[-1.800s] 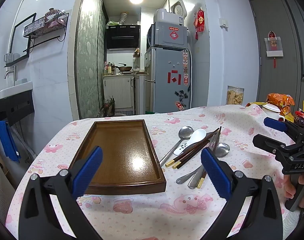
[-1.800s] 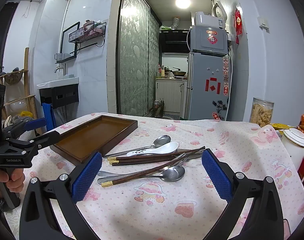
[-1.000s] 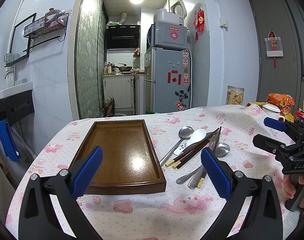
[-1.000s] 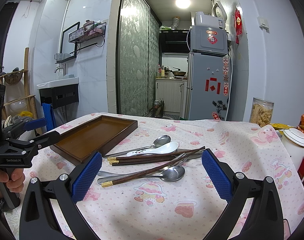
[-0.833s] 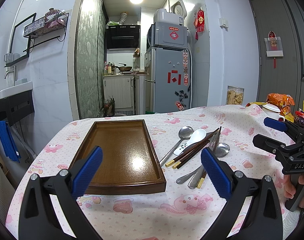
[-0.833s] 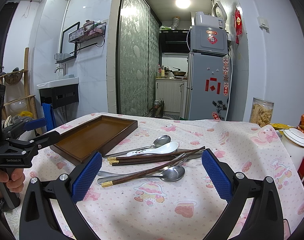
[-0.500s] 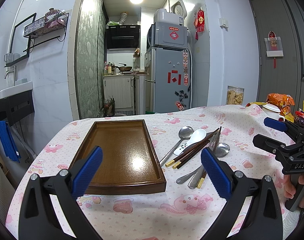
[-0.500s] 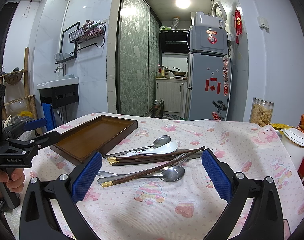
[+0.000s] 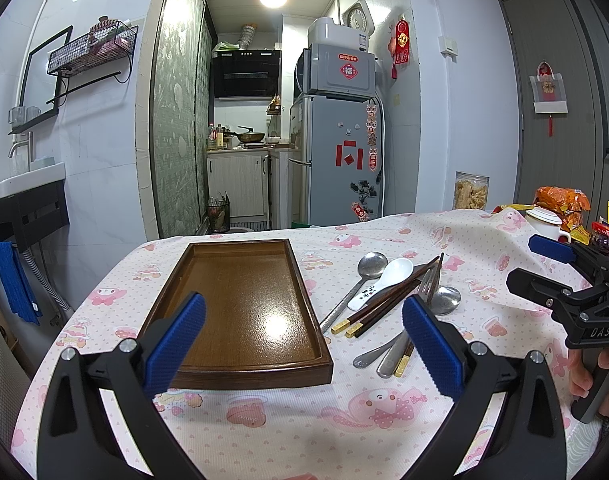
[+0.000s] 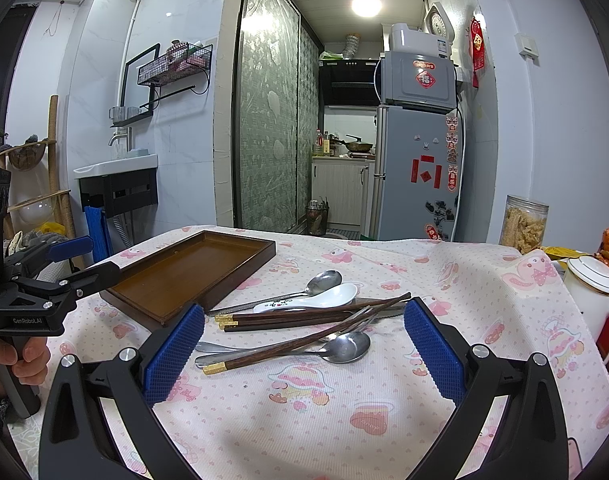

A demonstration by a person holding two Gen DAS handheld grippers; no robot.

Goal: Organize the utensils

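An empty brown wooden tray [image 9: 240, 300] lies on the table; it also shows in the right wrist view [image 10: 192, 272]. To its right is a pile of utensils: a white ceramic spoon [image 9: 388, 276], metal spoons [image 9: 370, 264], a fork [image 9: 426, 286] and dark chopsticks [image 9: 384, 304]. The same pile shows in the right wrist view: white spoon [image 10: 324, 298], chopsticks [image 10: 296, 318], metal spoon [image 10: 344, 348]. My left gripper [image 9: 300, 340] is open and empty above the tray's near end. My right gripper [image 10: 304, 350] is open and empty just short of the pile.
A pink-patterned cloth [image 10: 344, 412] covers the table. A white lidded mug [image 10: 592, 292], snack packets [image 9: 560, 200] and a jar [image 10: 524, 224] stand at the right edge. A fridge [image 9: 336, 160] and kitchen lie beyond.
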